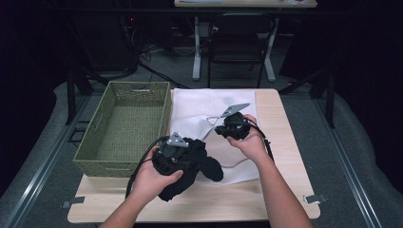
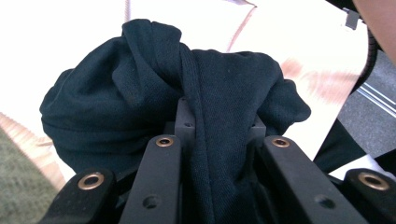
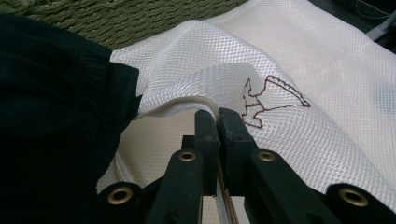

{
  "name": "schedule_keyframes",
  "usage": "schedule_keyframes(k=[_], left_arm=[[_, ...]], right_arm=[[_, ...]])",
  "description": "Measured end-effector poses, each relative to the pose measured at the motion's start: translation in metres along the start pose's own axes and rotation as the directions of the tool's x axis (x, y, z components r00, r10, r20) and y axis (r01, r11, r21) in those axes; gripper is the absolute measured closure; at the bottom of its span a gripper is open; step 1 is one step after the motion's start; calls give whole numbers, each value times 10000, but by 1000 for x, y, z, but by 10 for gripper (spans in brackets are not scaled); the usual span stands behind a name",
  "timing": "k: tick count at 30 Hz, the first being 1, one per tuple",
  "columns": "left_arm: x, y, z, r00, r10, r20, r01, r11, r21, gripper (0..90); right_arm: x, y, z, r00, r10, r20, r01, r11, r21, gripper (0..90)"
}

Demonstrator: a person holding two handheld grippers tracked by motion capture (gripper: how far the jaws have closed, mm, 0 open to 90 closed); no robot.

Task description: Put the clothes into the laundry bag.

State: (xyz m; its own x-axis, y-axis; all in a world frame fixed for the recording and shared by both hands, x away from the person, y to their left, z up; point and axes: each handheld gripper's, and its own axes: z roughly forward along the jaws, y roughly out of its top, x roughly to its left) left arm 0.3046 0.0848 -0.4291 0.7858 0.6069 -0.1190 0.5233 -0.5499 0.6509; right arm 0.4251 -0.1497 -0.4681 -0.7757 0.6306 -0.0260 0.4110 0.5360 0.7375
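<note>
**Dark garment going into a white mesh bag**

Dark garment (image 2: 196, 107), bunched into a soft lump, is clamped between the fingers of our left gripper (image 1: 183, 156), a thick fold running straight up between them. It hangs just ahead of those fingers, over the near part of the counter (image 1: 280, 190).

Our right gripper (image 3: 218, 122) has its fingers clenched on the rim of a white mesh bag (image 3: 299, 60), lifting that edge so a mouth gapes just left of the fingers. We judge this hold is meant to keep the bag open while the garment is fed in. A small brown outline is stitched on the mesh just right of the fingers.

The garment already reaches the lifted rim, its ribbed hem lying against the opening. Its bulk looks wide for the gap, so loose folds could catch on the edge.

Beyond the bag, past the right fingers, sits a green woven basket (image 1: 124, 126), apart from the work and not in the way.
</note>
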Motion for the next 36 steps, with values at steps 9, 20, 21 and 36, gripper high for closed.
schedule_keyframes(k=[9, 20, 21, 36], left_arm=[[-10, 5, 11, 9993, 265, 275, -268, 9996, 93, 761], [-23, 11, 31, 9976, 531, 448, -536, 9985, 91, 761], [-24, 11, 33, 9975, 512, 492, -516, 9986, 70, 761], [-29, 9, 51, 9957, 488, 788, -500, 9987, 130, 761]], right_arm=[[2, 0, 1, 10000, -4, -2, 4, 10000, 1, 868], [3, 1, 1, 10000, -13, 13, 13, 10000, -11, 868], [3, 1, 1, 10000, -11, -9, 11, 10000, -5, 868], [4, 2, 0, 10000, -9, -30, 9, 10000, -99, 868]])
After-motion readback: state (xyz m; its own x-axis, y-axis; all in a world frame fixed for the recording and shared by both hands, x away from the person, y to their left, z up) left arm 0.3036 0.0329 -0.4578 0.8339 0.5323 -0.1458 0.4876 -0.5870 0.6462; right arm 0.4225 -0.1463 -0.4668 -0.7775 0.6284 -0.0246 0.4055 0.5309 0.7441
